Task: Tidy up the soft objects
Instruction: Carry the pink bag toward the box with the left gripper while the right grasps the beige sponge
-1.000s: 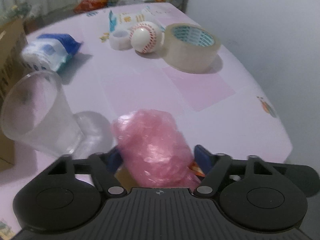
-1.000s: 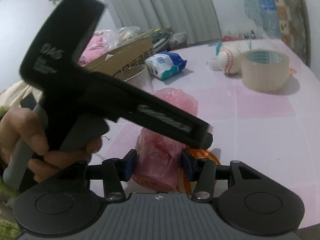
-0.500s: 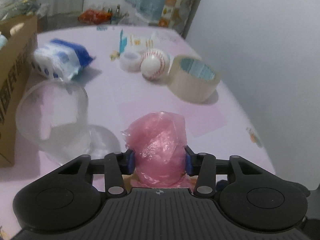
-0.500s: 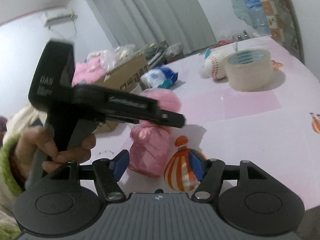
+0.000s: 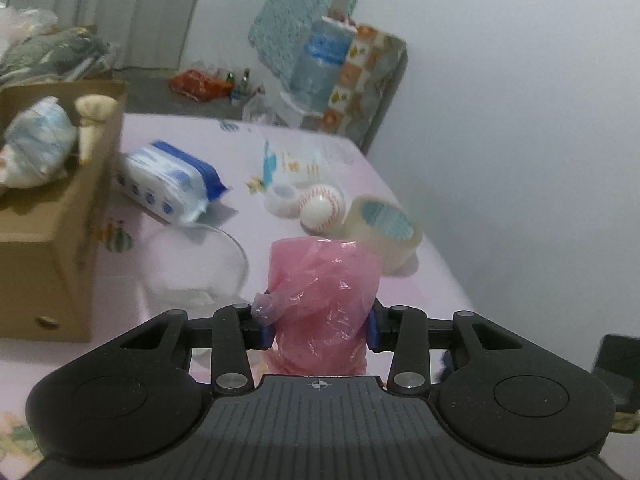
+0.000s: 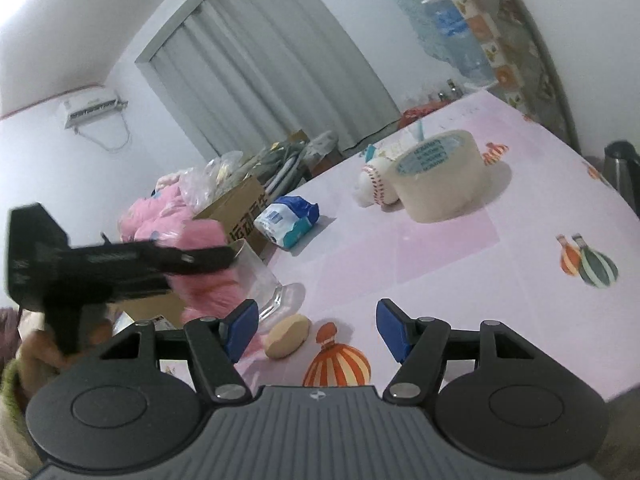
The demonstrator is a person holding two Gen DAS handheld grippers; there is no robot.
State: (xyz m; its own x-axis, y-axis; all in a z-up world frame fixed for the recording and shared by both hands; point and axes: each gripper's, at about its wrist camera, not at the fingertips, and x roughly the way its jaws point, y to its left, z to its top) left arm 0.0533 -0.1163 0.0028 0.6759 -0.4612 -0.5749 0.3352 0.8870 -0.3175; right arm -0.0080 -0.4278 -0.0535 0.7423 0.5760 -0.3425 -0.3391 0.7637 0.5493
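My left gripper (image 5: 320,330) is shut on a pink plastic bag bundle (image 5: 326,300) and holds it above the pink table (image 5: 400,292). In the right wrist view the same bundle (image 6: 204,264) shows blurred at the left, in the left tool. My right gripper (image 6: 316,330) is open and empty, low over the table's near edge. A cardboard box (image 5: 56,236) with soft items inside stands at the left. A blue-and-white tissue pack (image 5: 168,184) lies beside it. A small tan oval object (image 6: 288,336) lies on the table just ahead of my right gripper.
A clear glass cup (image 5: 196,276) stands just left of the held bundle. A baseball (image 5: 322,210), a small tape roll (image 5: 282,200) and a big tape roll (image 5: 384,232) sit at the far right. A kettle (image 6: 622,172) is at the right edge.
My right gripper let go of the pink bundle, opened wide and drew back. My left gripper closed on the bundle, lifted it and carried it left toward the box.
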